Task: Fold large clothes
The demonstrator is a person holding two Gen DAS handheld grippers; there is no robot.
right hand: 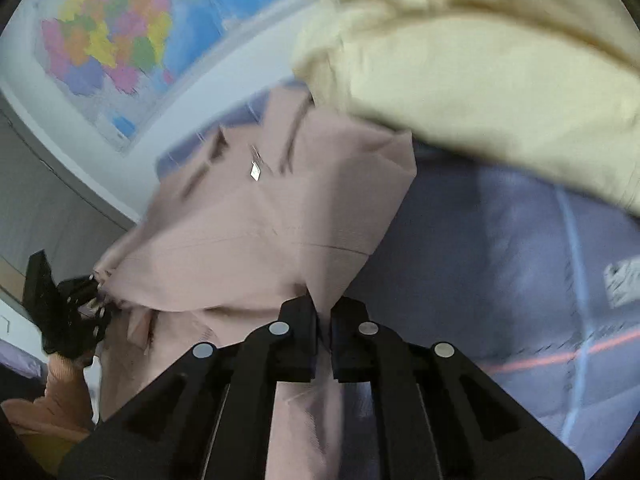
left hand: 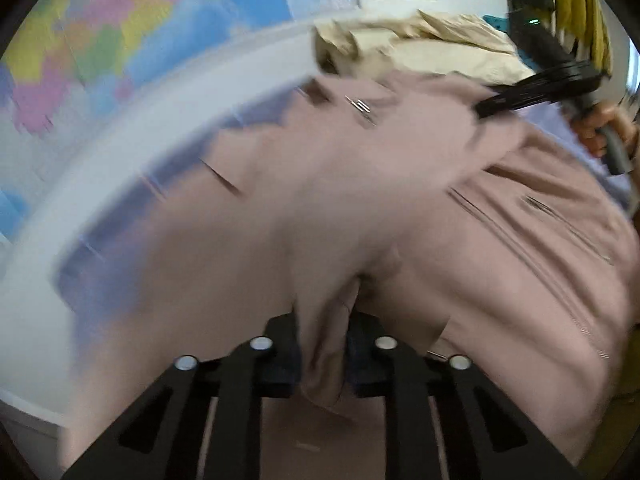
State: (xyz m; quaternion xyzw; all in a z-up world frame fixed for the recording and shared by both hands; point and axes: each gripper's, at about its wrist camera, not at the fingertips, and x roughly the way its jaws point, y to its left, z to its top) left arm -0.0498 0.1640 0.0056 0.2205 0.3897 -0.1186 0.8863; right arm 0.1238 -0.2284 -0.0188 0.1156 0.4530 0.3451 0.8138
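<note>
A large dusty-pink garment [left hand: 360, 208] with a zipper fills the left wrist view; it also shows in the right wrist view [right hand: 260, 220], spread over a blue-grey sheet [right hand: 500, 260]. My left gripper [left hand: 324, 344] is shut on a bunched fold of the pink cloth. My right gripper [right hand: 325, 340] is shut on a corner of the same garment. The right gripper shows in the left wrist view [left hand: 532, 92] at the far right, on the garment's far edge. The left gripper shows in the right wrist view [right hand: 76, 308] at the left. Both views are motion-blurred.
A cream-yellow garment [right hand: 480, 80] lies heaped at the back, also in the left wrist view [left hand: 420, 44]. A coloured wall map [left hand: 120, 32] hangs behind, above a white ledge [left hand: 140, 128]. Yellow clothes [left hand: 580, 8] hang at the top right.
</note>
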